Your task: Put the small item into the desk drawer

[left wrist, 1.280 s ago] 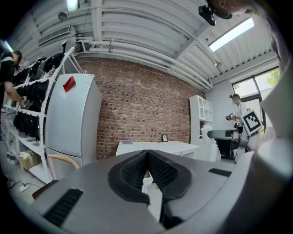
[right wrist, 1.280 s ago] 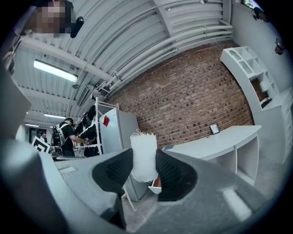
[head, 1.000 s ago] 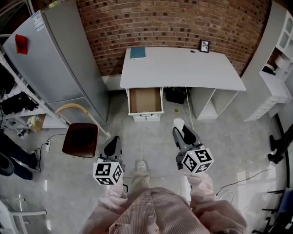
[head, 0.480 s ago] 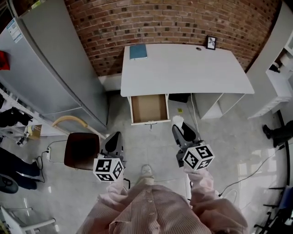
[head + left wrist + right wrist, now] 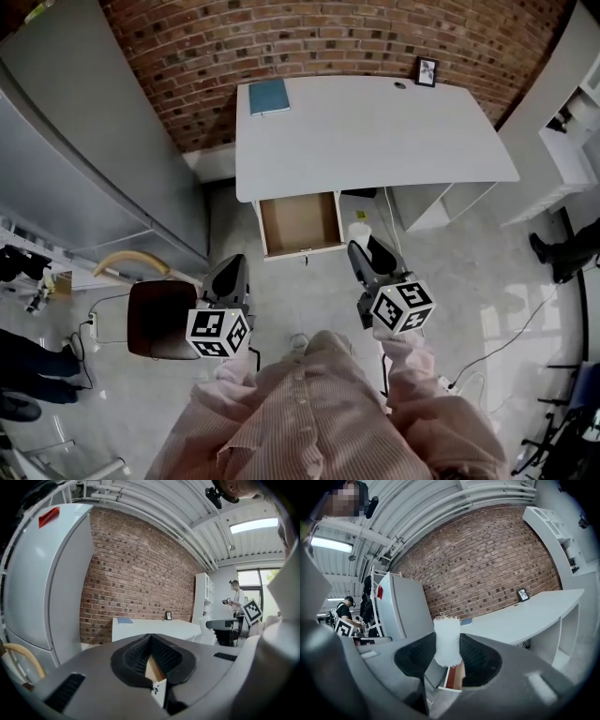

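In the head view, the desk and its open drawer loomed larger than a second before. Right of centre, the right gripper clamped the small white item just right of the drawer. The left gripper view showed the left gripper pinched together, empty. The right gripper view showed the item gripped mid-frame.

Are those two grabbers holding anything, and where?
The right gripper pinches a small white fuzzy item by its lower half; its top pokes out. The left gripper is shut on nothing.
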Available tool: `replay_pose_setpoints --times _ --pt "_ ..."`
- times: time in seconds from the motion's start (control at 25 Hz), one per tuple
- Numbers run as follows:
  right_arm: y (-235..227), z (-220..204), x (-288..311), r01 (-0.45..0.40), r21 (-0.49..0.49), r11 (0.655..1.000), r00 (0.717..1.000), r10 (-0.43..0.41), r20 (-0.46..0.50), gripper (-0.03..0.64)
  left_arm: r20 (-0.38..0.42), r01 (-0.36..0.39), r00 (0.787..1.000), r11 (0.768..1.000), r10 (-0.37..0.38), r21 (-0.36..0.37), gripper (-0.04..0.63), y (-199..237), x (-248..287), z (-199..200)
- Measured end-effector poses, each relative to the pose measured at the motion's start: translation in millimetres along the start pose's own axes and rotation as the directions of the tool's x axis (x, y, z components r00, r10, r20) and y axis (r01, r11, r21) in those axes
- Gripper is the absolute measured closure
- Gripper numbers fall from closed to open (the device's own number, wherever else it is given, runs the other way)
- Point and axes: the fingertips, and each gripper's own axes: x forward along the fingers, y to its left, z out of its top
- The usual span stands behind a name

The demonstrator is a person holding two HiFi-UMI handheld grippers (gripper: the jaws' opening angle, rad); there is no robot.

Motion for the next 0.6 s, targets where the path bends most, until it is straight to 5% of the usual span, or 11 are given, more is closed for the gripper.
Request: replay_pose_setpoints --times 0.6 --pt "-14.9 -32.1 56.3 -0.028 -0.049 0.998 0.990 0.021 -0.136 0.457 -0.057 -0.009 0.998 0.995 0.004 -0.095 0.597 28.2 43.5 -20.1"
